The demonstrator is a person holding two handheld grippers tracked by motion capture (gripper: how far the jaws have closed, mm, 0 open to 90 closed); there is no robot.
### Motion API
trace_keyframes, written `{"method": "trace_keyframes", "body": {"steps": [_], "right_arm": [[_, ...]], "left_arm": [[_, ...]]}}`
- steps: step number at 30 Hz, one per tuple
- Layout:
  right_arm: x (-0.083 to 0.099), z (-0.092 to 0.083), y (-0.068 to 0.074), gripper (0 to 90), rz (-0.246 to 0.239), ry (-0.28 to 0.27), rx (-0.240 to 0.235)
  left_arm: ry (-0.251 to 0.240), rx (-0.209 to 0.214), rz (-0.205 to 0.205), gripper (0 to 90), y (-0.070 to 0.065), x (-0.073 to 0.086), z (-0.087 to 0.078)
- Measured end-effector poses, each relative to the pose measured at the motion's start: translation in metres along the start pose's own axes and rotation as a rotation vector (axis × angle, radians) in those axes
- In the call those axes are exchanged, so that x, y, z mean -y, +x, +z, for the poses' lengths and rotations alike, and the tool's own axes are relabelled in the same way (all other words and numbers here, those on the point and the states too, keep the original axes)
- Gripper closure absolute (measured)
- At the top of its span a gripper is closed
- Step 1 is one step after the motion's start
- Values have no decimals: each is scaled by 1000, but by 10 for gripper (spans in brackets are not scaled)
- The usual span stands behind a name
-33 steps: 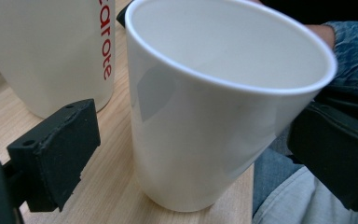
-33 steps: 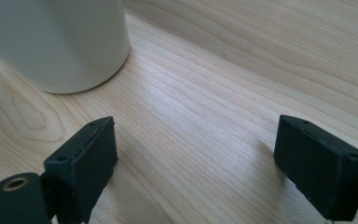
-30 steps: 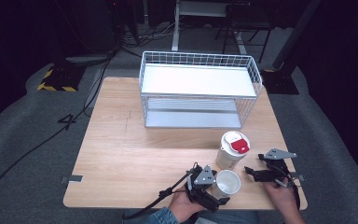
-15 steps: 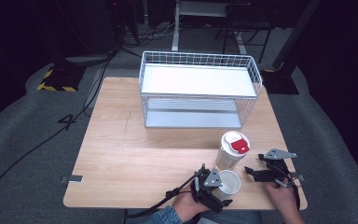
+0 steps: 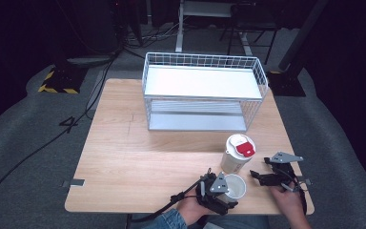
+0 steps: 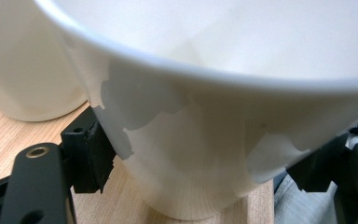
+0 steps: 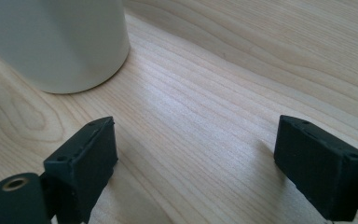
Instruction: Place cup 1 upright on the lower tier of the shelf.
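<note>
Closing in on the open white cup (image 6: 205, 140) at the table's (image 5: 138, 157) near edge: left gripper (image 5: 218, 191) jaws astride its wall, pads touching or nearly so, firm clamp impossible to tell. Right gripper (image 7: 205, 172) spread wide over bare wood, lidded cup (image 7: 56, 42) ahead-left of its jaws. Next, probably: squeeze, then lift straight.

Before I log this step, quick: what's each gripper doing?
Left gripper: jaws around the open white cup, grip not certain.
Right gripper: open, empty, over the table.

A dim lab: lone wooden table (image 5: 138, 157), floor cables (image 5: 33, 150), hazard-striped base (image 5: 57, 82).
</note>
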State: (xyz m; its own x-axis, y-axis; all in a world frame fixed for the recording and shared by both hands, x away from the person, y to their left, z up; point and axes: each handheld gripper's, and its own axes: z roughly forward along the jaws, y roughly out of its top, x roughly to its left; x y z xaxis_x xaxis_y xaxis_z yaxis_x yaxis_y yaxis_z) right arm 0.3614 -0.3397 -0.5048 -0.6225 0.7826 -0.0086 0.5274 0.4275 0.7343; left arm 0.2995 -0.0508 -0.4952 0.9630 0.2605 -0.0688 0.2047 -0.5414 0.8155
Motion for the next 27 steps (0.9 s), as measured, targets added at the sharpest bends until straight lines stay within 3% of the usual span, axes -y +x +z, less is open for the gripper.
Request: {"method": "trace_keyframes", "body": {"steps": [11,27], "right_arm": [[0,0,0,134,0,1,1],[0,0,0,135,0,1,1]], "left_arm": [[-11,-9,14,228,-1,-2,-5],[-56,-25,-30,228,1,-7,-35]]}}
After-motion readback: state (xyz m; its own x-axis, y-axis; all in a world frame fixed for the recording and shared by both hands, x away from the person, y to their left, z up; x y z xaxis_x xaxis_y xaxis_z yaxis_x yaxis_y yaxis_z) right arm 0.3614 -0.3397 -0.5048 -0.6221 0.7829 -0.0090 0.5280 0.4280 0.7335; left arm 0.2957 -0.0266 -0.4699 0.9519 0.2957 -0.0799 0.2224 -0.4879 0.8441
